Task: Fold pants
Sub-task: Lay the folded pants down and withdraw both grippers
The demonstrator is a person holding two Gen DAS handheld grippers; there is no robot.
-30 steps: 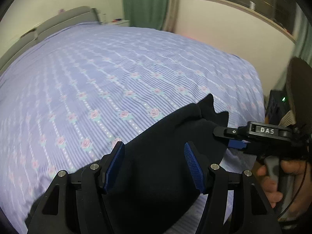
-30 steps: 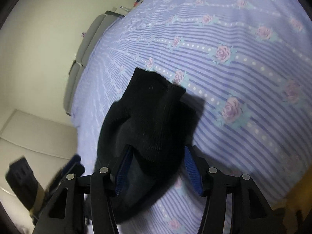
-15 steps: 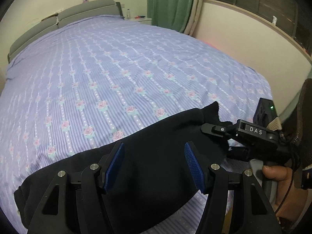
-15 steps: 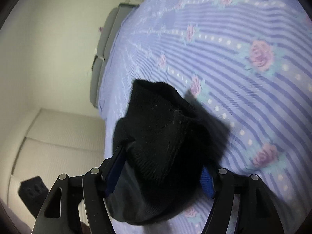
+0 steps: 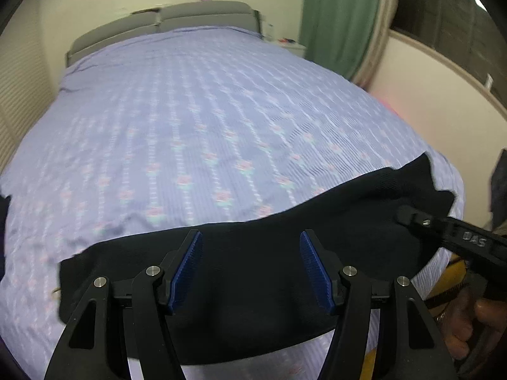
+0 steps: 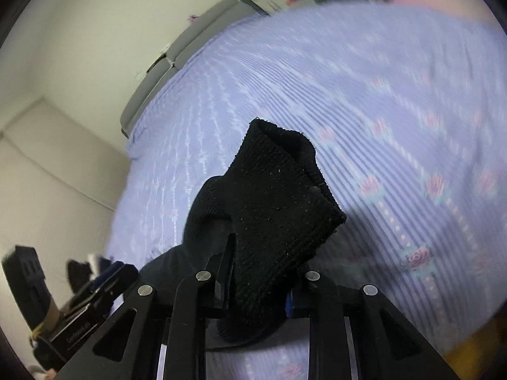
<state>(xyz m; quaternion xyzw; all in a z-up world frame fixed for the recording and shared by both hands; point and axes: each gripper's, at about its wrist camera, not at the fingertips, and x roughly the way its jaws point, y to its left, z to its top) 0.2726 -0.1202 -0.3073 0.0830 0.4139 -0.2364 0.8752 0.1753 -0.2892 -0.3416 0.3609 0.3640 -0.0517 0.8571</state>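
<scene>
Black knit pants [image 5: 253, 272] lie in a long band across the near edge of the bed. My left gripper [image 5: 252, 269] is open, its blue pads wide apart just above the middle of the band, holding nothing. My right gripper [image 6: 258, 272] is shut on the ribbed end of the pants [image 6: 279, 202], which sticks up between its fingers. In the left wrist view the right gripper [image 5: 412, 218] grips the band's right end. The left gripper [image 6: 95, 288] shows at lower left in the right wrist view.
The bed [image 5: 206, 120] has a lilac striped cover with rose print and a grey headboard [image 5: 161, 22] at the far end. A green curtain [image 5: 339, 19] and a window ledge are at the right. A cream wall [image 6: 57, 164] flanks the bed's left side.
My right gripper closed on the pants' ribbed end and lifted it. The pants spread from a bunched heap into a wide band. The left gripper stayed open and swung to face the headboard.
</scene>
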